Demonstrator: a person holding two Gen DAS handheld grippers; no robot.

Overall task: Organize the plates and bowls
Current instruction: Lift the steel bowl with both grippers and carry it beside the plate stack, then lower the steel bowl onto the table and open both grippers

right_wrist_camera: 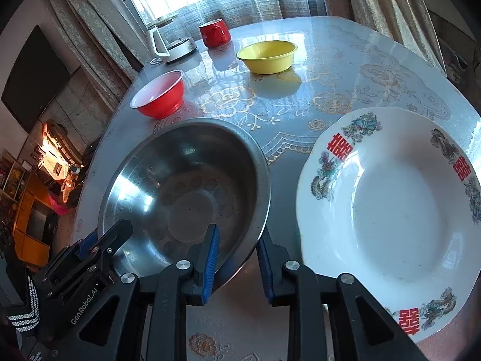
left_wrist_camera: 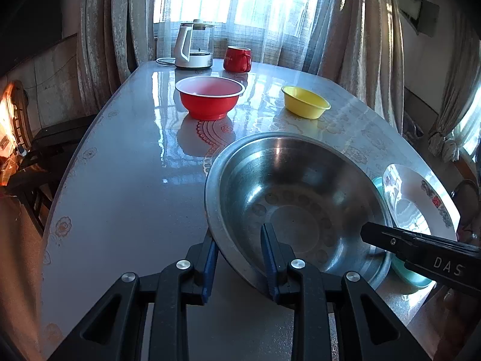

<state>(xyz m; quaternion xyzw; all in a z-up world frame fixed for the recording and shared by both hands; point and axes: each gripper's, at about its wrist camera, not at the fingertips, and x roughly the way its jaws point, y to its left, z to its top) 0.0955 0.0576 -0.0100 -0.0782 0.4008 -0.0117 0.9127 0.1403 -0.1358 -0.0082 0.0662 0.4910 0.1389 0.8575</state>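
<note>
A wide steel bowl [left_wrist_camera: 300,180] [right_wrist_camera: 180,165] sits on the glossy table near its front edge. My left gripper [left_wrist_camera: 239,255] straddles the bowl's near-left rim, one blue pad outside and one inside, with a gap showing, so it is open. My right gripper [right_wrist_camera: 237,255] straddles the opposite near rim the same way, open; its tip [left_wrist_camera: 365,236] shows in the left wrist view. To the right lies a white plate [right_wrist_camera: 390,210] [left_wrist_camera: 421,204] with red and floral marks. A teal plate [left_wrist_camera: 416,276] peeks out beneath. Farther back stand a red bowl [left_wrist_camera: 210,99] [right_wrist_camera: 159,96] and a yellow bowl [left_wrist_camera: 305,102] [right_wrist_camera: 267,57].
A glass kettle [left_wrist_camera: 195,45] [right_wrist_camera: 171,42] and a red mug [left_wrist_camera: 237,58] [right_wrist_camera: 215,33] stand at the table's far end by the curtained window. The table [left_wrist_camera: 120,180] drops off on the left toward a chair. A striped cuff [right_wrist_camera: 24,310] shows behind the left gripper.
</note>
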